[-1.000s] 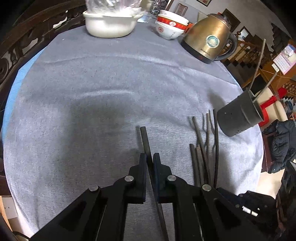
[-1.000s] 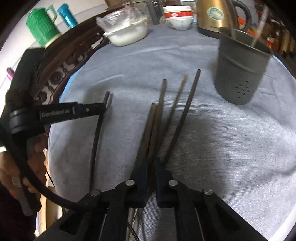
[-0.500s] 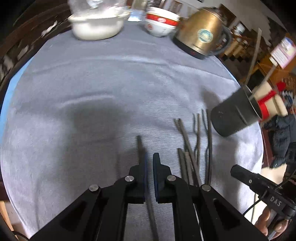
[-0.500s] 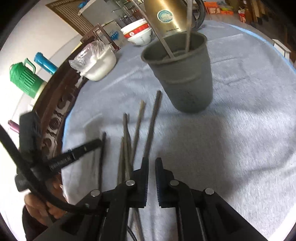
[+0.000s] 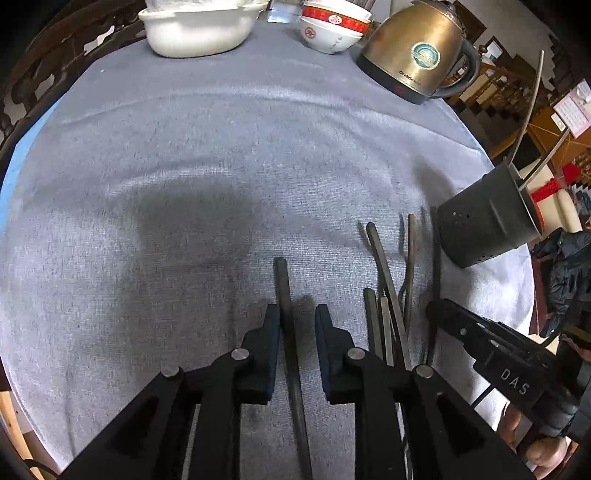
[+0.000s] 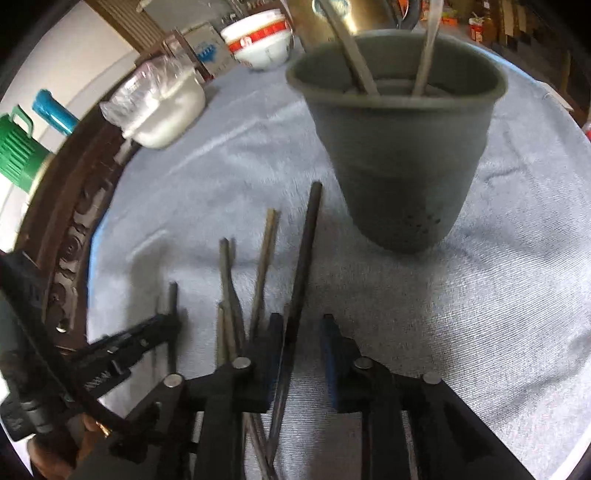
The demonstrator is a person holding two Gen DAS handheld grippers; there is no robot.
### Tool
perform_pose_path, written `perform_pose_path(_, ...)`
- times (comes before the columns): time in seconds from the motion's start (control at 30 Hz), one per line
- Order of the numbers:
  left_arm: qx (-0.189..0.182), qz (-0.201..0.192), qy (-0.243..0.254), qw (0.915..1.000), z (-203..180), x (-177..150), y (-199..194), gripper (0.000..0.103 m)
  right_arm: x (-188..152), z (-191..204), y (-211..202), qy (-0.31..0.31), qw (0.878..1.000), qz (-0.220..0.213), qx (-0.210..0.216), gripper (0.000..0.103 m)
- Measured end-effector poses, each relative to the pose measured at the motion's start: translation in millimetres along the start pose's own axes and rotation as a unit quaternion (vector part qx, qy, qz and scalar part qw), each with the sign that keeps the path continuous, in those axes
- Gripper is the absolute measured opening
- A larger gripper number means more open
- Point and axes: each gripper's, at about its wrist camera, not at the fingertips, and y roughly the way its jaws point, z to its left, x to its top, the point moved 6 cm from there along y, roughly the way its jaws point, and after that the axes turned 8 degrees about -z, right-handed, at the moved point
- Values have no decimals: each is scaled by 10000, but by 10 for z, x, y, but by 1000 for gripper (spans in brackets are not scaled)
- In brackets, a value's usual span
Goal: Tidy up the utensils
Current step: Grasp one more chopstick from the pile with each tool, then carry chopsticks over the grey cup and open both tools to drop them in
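Note:
Several dark chopsticks (image 5: 388, 280) lie on the grey cloth beside a dark grey holder cup (image 5: 487, 221) that has two chopsticks standing in it. My left gripper (image 5: 297, 321) is open, its jaws either side of a single dark chopstick (image 5: 286, 314) lying apart from the pile. My right gripper (image 6: 301, 332) is open, its jaws either side of the rightmost chopstick (image 6: 304, 251) of the pile, with the cup (image 6: 399, 147) just ahead. The left gripper also shows in the right wrist view (image 6: 147, 332), the right gripper in the left wrist view (image 5: 443, 314).
A gold kettle (image 5: 413, 51), red-and-white bowls (image 5: 328, 29) and a white dish (image 5: 195, 29) stand at the far edge of the round table. A carved wooden chair back (image 6: 74, 240) borders the table's left. A green jug (image 6: 18, 147) stands beyond it.
Both grippers have opened; the left has let go of its chopstick. The right gripper has moved forward toward the cup.

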Motion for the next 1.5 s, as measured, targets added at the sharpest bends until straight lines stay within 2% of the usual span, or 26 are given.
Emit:
perform_pose_path(0.07,-45,-15,7,10000,-1,10,13,15,-19,7,0,-154,9999,17,-16,10)
perform_pose_path(0.1,-38,-21,28,10000,5,10,22,8,-40,6,-13,-249,9997,24,-38,10)
perform_pose_path(0.23,-116,-13,29,9999,36,6,17,7,-142,-10,-104,-798,9966,215,-16,10)
perform_pose_path(0.4,-156,44,154,9997,55,-75,-38,8,-438,-48,-273,-1657,9840,644,142,10)
perform_pose_path(0.47,-140,62,135,9998,65,-73,-39,8,-515,-108,-338,-1590,9836,830,177,11)
perform_pose_path(0.57,-102,167,62,9998,69,-58,-29,7,-469,-198,-330,-1070,9899,868,330,12)
perform_pose_path(0.7,-28,276,83,9996,28,2,33,8,-311,-217,-266,-702,9953,647,150,13)
perform_pose_path(0.93,71,228,165,9996,-29,31,72,8,-87,-86,-92,-795,9958,310,-334,14)
perform_pose_path(1.1,79,196,129,9997,-10,55,76,7,-70,-56,-98,-1036,9926,282,-559,7)
perform_pose_path(1.17,78,121,75,9999,10,56,20,7,-55,-50,-157,-1019,9937,162,-445,7)
perform_pose_path(1.27,49,-112,68,9999,-19,93,-162,7,2,-11,-468,-1111,9935,-180,-195,7)
perform_pose_path(1.5,-194,-1134,388,9926,-329,388,-982,7,301,60,-1318,-1077,9844,-1344,370,7)
